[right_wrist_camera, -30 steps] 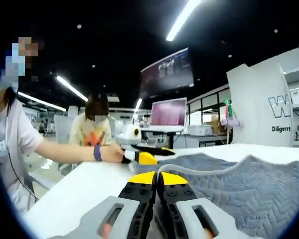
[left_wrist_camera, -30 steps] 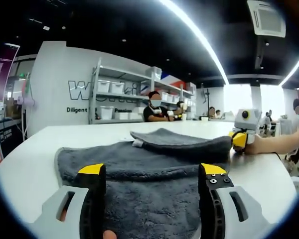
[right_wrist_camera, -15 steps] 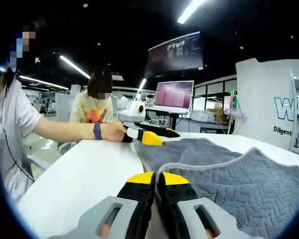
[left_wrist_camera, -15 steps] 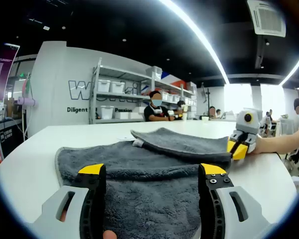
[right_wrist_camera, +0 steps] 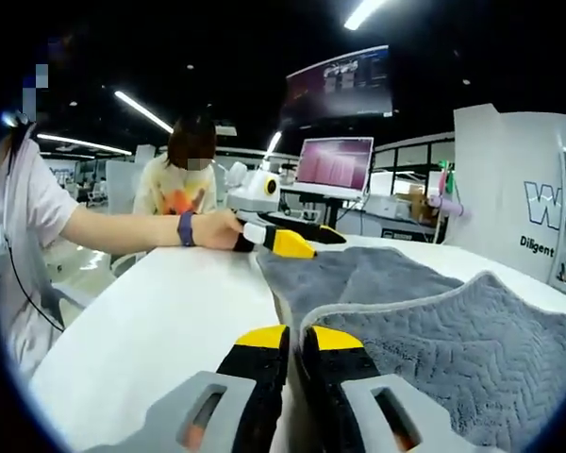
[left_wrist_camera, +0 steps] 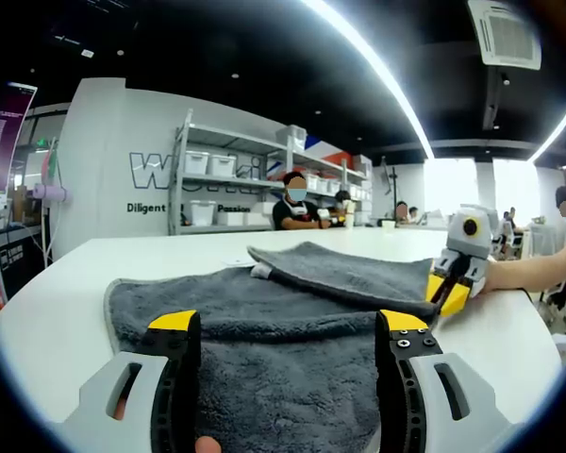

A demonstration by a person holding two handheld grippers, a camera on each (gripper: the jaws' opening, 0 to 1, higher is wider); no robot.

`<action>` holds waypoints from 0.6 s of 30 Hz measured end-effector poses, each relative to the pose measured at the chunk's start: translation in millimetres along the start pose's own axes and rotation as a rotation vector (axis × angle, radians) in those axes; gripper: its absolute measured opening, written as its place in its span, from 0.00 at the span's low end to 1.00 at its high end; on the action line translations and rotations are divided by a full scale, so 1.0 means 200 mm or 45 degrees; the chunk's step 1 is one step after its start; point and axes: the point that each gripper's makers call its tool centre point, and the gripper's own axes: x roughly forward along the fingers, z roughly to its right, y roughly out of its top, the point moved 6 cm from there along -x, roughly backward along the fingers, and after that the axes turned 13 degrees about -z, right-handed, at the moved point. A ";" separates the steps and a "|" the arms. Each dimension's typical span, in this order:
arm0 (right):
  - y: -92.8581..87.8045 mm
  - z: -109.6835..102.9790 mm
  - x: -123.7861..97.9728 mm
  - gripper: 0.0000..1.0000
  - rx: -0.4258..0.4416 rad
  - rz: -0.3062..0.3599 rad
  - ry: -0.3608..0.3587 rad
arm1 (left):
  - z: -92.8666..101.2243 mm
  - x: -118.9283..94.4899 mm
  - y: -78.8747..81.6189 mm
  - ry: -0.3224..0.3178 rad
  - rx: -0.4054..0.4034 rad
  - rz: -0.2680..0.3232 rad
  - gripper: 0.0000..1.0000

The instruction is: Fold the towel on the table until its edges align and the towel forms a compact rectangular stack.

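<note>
Grey towel lying half folded on the white counter, storage shelves behind.
Left tool is hovering with jaws apart; right tool, clamped on the towel's corner, is now dipping lower.

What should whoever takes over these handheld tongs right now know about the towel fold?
Left tongs: open, low over the near part of the grey plush towel, gripping nothing.
Right tongs: shut on the towel's edge, holding a folded-over flap raised.
The towel lies on the white table, one flap already laid across its far half.
Done: first fold started.
Left: finish laying the flap, align the edges, fold down to a compact rectangle.
</note>
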 end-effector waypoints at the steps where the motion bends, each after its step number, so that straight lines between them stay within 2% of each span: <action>1: 0.00 0.00 0.00 0.08 0.007 0.003 -0.001 | 0.00 0.00 0.00 0.000 0.000 0.000 0.74; 8: 0.02 0.04 -0.03 0.17 0.089 0.048 -0.021 | 0.00 0.00 0.00 -0.003 -0.002 0.000 0.74; 12: 0.05 0.06 -0.07 0.22 0.153 0.136 -0.029 | 0.00 0.00 0.00 -0.005 -0.005 0.002 0.74; 18: 0.08 0.16 -0.18 0.27 0.217 0.263 -0.188 | 0.00 0.00 0.00 -0.009 -0.008 0.004 0.74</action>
